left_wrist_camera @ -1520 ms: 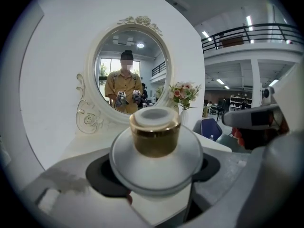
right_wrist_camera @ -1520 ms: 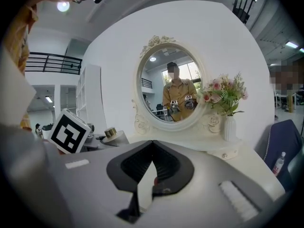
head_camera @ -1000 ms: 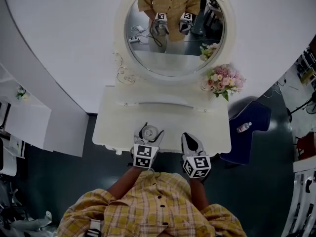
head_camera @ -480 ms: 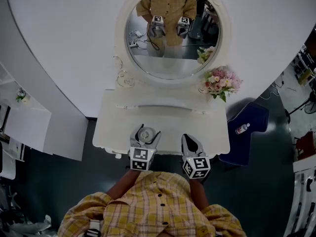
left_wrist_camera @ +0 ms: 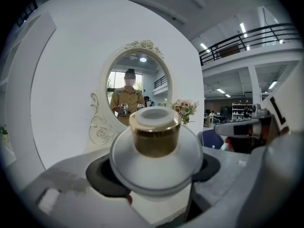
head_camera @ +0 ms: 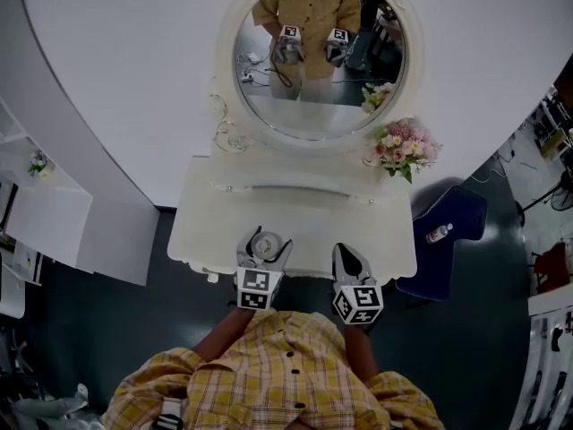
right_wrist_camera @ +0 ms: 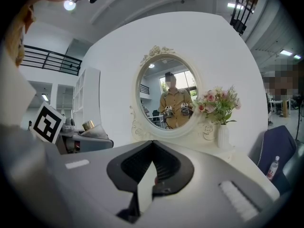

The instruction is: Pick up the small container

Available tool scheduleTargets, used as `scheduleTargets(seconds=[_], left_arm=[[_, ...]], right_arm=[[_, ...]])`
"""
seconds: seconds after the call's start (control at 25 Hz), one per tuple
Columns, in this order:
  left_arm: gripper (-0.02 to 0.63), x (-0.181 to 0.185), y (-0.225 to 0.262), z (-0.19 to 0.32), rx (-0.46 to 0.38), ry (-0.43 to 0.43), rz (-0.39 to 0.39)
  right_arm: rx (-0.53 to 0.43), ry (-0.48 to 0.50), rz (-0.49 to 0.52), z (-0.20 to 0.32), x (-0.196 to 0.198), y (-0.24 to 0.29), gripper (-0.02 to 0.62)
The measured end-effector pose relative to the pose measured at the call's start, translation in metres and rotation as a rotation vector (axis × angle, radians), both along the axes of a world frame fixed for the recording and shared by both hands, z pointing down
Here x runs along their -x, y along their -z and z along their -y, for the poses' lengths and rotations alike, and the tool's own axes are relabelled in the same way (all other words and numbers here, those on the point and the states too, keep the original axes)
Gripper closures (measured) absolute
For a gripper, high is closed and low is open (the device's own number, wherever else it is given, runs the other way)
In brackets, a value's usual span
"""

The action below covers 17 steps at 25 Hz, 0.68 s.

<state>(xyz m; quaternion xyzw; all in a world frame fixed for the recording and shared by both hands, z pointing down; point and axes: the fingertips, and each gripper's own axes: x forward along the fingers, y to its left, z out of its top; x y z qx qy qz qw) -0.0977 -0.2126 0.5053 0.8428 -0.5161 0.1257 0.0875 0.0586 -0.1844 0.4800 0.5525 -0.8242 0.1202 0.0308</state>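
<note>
left gripper (head_camera: pixel 264 245): turned a bit straighter and slid a little to the left.
small container (left_wrist_camera: pixel 155 137): moved along with it, between the jaws.

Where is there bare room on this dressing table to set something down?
Bare: mid tabletop, forward of the mirror, and its left end. Crowded: flowers at right rear; at the front edge, the left gripper holding the small container, and the right gripper.
</note>
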Motion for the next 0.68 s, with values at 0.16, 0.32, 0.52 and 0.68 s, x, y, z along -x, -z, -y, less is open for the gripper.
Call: scheduleTargets(seconds=[0.16, 0.32, 0.52, 0.68], left_arm=[[0.265, 0.0012, -0.0010, -0.0043, 0.002, 0.003, 0.001], [0.265, 0.0007, -0.0033, -0.0073, 0.000, -0.002, 0.023], [0.265, -0.0020, -0.0046, -0.0094, 0.002, -0.008, 0.026], [0.264, -0.0042, -0.0055, -0.0093, 0.004, -0.009, 0.029]], right_arm=[[0.004, 0.009, -0.001, -0.0035, 0.0028, -0.0022, 0.594], [0.005, 0.007, 0.002, -0.0043, 0.0020, -0.0037, 0.594], [0.005, 0.005, 0.002, -0.0051, 0.0005, -0.0035, 0.594], [0.000, 0.015, 0.000, -0.0047, -0.0006, -0.0031, 0.594]])
